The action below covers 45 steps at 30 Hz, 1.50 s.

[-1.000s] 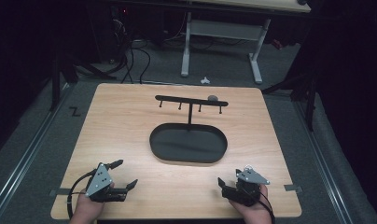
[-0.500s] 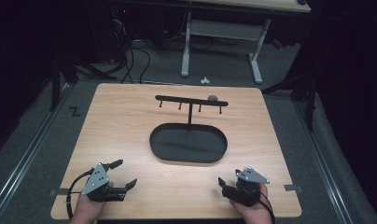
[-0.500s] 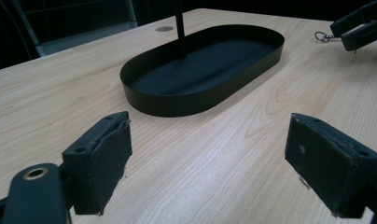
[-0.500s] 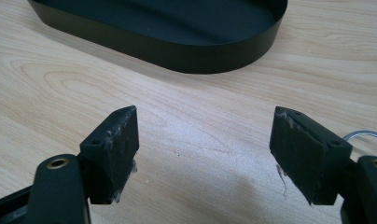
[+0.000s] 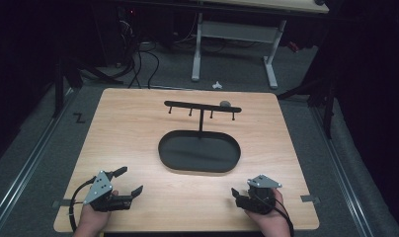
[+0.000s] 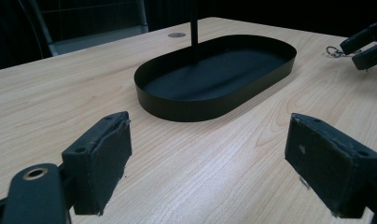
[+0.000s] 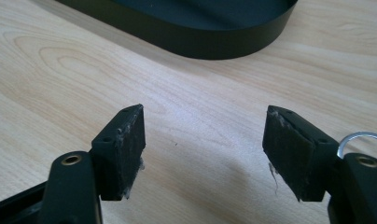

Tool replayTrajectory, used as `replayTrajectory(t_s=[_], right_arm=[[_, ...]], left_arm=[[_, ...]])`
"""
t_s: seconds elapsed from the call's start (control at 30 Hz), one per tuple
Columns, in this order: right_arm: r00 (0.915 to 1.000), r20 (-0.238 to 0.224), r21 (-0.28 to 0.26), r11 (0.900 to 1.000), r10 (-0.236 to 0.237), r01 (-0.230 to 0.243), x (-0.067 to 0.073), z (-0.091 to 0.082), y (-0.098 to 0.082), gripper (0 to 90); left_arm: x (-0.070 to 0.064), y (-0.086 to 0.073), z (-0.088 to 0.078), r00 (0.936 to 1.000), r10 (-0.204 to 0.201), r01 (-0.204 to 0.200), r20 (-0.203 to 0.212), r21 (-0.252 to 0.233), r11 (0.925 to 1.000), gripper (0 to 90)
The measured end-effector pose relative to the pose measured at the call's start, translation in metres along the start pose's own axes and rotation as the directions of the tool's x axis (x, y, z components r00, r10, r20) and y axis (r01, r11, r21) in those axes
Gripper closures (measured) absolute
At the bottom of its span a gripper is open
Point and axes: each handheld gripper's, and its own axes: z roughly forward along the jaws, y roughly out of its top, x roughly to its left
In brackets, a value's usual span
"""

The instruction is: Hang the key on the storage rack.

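Since the earlier frames both hands sit where they were at the near edge of the wooden table (image 5: 138, 128); the one change is in the right gripper (image 5: 240, 197), whose jaws have just been closing a little, with only bare wood between them. They are still well apart and hold nothing; a small metal ring (image 7: 361, 136) lies just beside its right jaw. The left gripper (image 5: 129, 181) stands wide open and empty, aimed at the black oval tray (image 5: 200, 170) in the middle of the table. There are two grippers, one tray, and one T-shaped stand (image 5: 201, 106) rising from the tray's far side, its bar carrying four short pegs.
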Motion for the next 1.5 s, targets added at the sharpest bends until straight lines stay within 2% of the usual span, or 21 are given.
replayTrajectory(t_s=[0.03, 0.1, 0.23, 0.3, 0.33, 0.37, 0.5, 0.7, 0.77, 0.97, 1.2, 1.33, 1.5], right_arm=[[0.9999, -0.012, 0.014, 1.0, 0.001, 0.0, 0.0, 0.0, 0.001, 31.0], [0.9994, -0.014, 0.054, 0.998, -0.033, 0.033, 0.001, 0.001, 0.006, 33.1], [0.9989, -0.01, 0.094, 0.994, -0.047, 0.047, 0.001, 0.001, 0.011, 33.7], [0.9978, 0.006, 0.133, 0.989, -0.065, 0.064, 0.002, 0.002, 0.015, 33.1], [0.9964, 0.015, 0.165, 0.983, -0.083, 0.079, 0.002, 0.003, 0.018, 32.7], [0.9964, 0.015, 0.165, 0.983, -0.083, 0.079, 0.002, 0.003, 0.018, 32.7], [0.9938, 0.033, 0.218, 0.971, -0.106, 0.097, 0.002, 0.004, 0.024, 30.9], [0.9947, 0.018, 0.223, 0.97, -0.102, 0.095, 0.004, 0.002, 0.029, 31.0], [0.9946, -0.004, 0.246, 0.964, -0.103, 0.101, 0.003, 0.001, 0.029, 31.8], [0.9949, -0.038, 0.27, 0.958, -0.093, 0.1, 0.002, -0.001, 0.027, 32.1], [0.9929, -0.053, 0.308, 0.944, -0.106, 0.118, -0.002, -0.001, 0.026, 31.8], [0.9942, -0.078, 0.338, 0.936, -0.074, 0.096, -0.005, 0.0, 0.026, 34.2], [0.9925, -0.076, 0.367, 0.923, -0.096, 0.118, -0.007, 0.001, 0.028, 35.2]], left_arm=[[-0.001, 0.0, 0.0, 1.0, 0.004, -0.004, 0.004, -0.001, 1.0, 15.2], [-0.002, 0.001, 0.001, 0.9999, 0.015, -0.014, -0.003, 0.003, 0.9999, 15.1], [-0.003, 0.003, 0.002, 0.9998, 0.021, -0.021, -0.002, 0.006, 0.9998, 15.1], [-0.003, 0.003, 0.003, 0.9997, 0.024, -0.024, -0.001, 0.01, 0.9997, 15.2], [-0.003, 0.004, 0.004, 0.9996, 0.028, -0.028, 0.002, 0.02, 0.9994, 15.2], [-0.003, 0.004, 0.004, 0.9996, 0.028, -0.028, 0.002, 0.02, 0.9994, 15.2], [-0.004, 0.005, 0.003, 0.9992, 0.04, -0.04, 0.005, 0.012, 0.9991, 15.2], [-0.005, 0.006, 0.001, 0.9983, 0.054, -0.054, 0.021, 0.013, 0.9985, 15.2], [-0.007, 0.006, 0.002, 0.9975, 0.068, -0.068, 0.023, 0.023, 0.9974, 15.2], [-0.008, 0.006, 0.001, 0.9971, 0.074, -0.074, 0.019, 0.018, 0.9971, 15.2], [-0.008, 0.005, -0.001, 0.9961, 0.086, -0.087, 0.02, 0.028, 0.9958, 15.2], [-0.009, 0.004, -0.003, 0.9958, 0.088, -0.089, 0.022, 0.034, 0.9954, 15.2], [-0.01, 0.004, -0.004, 0.995, 0.097, -0.098, 0.024, 0.042, 0.9944, 15.1]])
